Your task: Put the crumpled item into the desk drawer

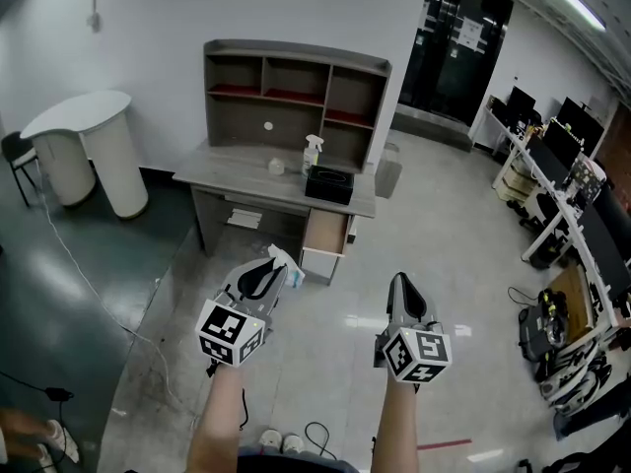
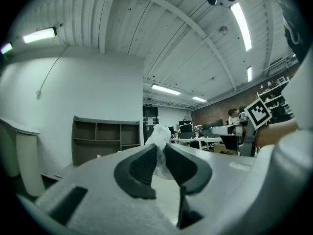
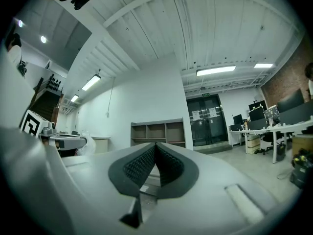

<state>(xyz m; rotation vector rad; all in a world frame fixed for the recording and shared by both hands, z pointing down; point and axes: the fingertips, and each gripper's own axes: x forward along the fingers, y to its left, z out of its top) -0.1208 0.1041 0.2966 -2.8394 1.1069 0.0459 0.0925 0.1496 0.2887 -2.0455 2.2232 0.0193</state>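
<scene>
While the left gripper [image 1: 268, 274] pinches the white crumpled item [image 1: 287, 263] between nearly closed jaws and the right gripper [image 1: 400, 286] hangs shut and empty, the table's [image 1: 243, 171] open drawer [image 1: 326, 233] lies well apart, far ahead and slightly right.

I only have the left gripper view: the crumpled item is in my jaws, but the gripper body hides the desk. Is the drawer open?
Observer: In the head view, the drawer at the right end of the desk looks pulled out, with its inside showing.
Operator: Anything on the desk top above it?
Observer: A black box sits at that end, and a spray bottle stands just behind it.
Operator: Is the other gripper free?
Observer: Yes. The right gripper has its jaws together with nothing between them.
</scene>
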